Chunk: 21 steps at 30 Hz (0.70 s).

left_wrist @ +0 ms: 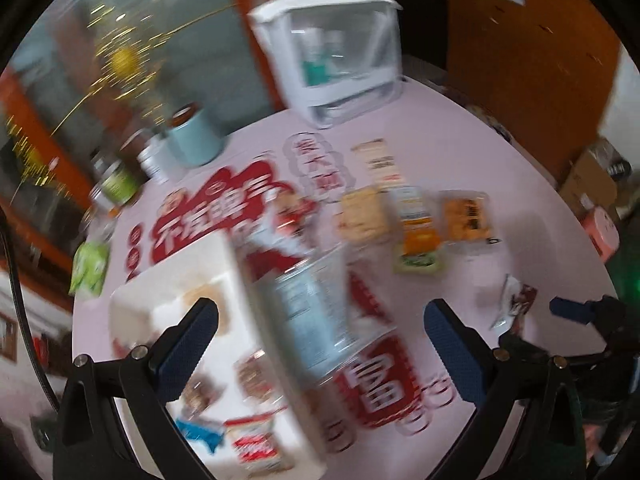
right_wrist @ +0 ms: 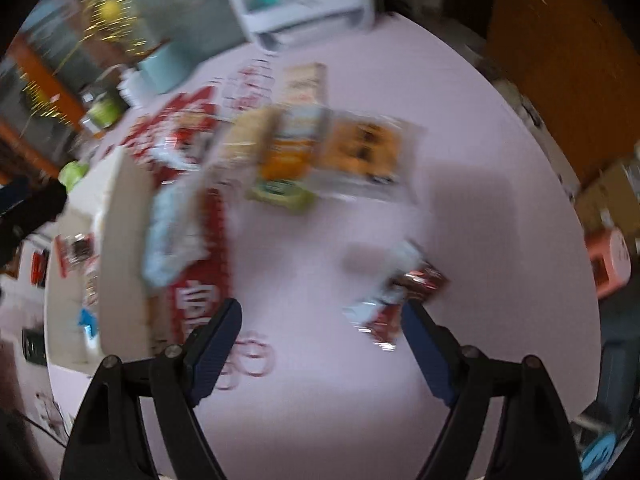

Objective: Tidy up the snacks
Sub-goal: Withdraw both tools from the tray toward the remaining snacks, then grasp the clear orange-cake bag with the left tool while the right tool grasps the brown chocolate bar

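Both views are motion-blurred. My left gripper [left_wrist: 320, 324] is open and empty above a white divided tray [left_wrist: 168, 296] that holds several small snack packets [left_wrist: 252, 444]. A clear packet with a pale blue label [left_wrist: 312, 312] lies against the tray's right wall. My right gripper [right_wrist: 322, 320] is open and empty over the pink table [right_wrist: 320, 400], just left of a brown and white snack packet [right_wrist: 400, 292]. A row of snacks lies beyond: a beige packet [left_wrist: 362, 216], an orange and green one [left_wrist: 416, 232], an orange one in clear wrap [left_wrist: 468, 216].
A white clear-fronted box [left_wrist: 336, 56] stands at the table's far edge. A light blue mug [left_wrist: 194, 138], jars [left_wrist: 118, 184] and a green packet [left_wrist: 90, 266] stand at the far left. Red printed lettering [left_wrist: 216, 208] covers part of the tablecloth. The right gripper's tip [left_wrist: 576, 308] shows at the right.
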Motion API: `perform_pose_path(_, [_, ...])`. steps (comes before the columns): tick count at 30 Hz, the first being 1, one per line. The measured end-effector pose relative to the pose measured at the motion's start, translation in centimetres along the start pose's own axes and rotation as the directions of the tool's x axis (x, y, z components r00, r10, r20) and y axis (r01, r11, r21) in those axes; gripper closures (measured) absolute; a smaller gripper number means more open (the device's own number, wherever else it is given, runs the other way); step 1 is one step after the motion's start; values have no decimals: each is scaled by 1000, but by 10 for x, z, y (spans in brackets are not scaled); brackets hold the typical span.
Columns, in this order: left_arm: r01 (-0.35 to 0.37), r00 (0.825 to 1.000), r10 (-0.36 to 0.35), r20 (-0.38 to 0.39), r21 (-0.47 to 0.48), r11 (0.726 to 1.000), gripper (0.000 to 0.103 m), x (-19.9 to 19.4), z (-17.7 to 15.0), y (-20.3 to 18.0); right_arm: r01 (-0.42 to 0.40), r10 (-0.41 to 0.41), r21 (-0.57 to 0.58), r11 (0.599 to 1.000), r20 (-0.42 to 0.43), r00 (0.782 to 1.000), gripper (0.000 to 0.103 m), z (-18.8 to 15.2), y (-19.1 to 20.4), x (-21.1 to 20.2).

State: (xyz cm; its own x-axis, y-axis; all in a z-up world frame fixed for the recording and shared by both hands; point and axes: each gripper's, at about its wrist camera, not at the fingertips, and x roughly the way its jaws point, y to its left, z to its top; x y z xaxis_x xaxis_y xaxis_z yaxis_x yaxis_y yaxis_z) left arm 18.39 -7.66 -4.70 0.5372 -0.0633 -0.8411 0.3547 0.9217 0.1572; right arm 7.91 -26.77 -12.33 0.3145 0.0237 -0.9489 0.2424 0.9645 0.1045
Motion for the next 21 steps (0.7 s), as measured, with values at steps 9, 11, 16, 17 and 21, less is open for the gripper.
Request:
perform_pose_path(9, [65,995,-49,-91,177,982,1,70,54,-97,-21,30,185,982,-43,999,21,-2,-64,39])
perform_pose_path(11, [93,989,-67,-132,198,976,1,89,61,-112,-25,38,219,975,-52,998,21,-4,-69,49])
perform_pose_path(16, [167,968,-120,-222,208,964,1,129,75,-141,-12,28,205,979,-73,997,20,-9,-60,69])
perform_pose_path(17, [169,965,-119,-234,208,963,1,137,78,-145,3,6,184,983,-50,999,20,-9,-57,68])
perform_pose_path(21, [174,957,-113,-266,216,961,1,159,87,-162,82,-81,91,992,-17,997,27,-11,-44,73])
